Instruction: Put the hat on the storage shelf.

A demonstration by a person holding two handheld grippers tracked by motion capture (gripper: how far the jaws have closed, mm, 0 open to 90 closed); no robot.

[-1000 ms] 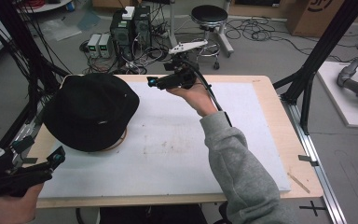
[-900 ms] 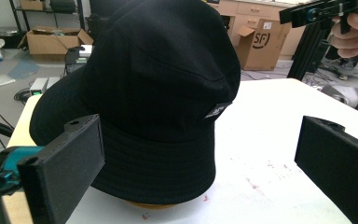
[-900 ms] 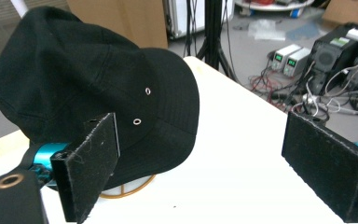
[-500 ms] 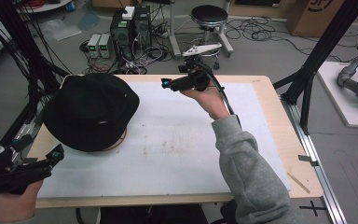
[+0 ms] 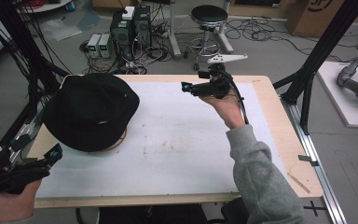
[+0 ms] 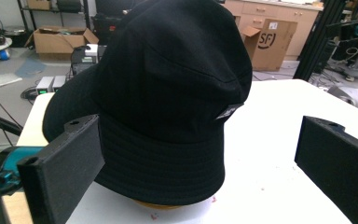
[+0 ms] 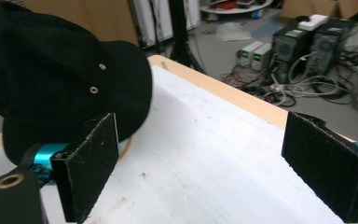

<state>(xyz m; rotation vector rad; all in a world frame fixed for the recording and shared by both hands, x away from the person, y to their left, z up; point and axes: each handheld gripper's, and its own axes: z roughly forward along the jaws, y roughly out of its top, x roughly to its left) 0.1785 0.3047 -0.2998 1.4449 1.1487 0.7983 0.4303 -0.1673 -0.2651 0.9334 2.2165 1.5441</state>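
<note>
1. Two claws are above the table [image 5: 177, 154], both with jaws apart and holding nothing.
2. The black hat [image 5: 91, 109] sits on the table's far left part, over a tan round base that peeks out under its brim.
3. The left claw [image 5: 53, 153] is at the near left corner, just beside the hat's brim.
4. The right claw [image 5: 185, 87] is raised near the far edge, well apart from the hat.
</note>
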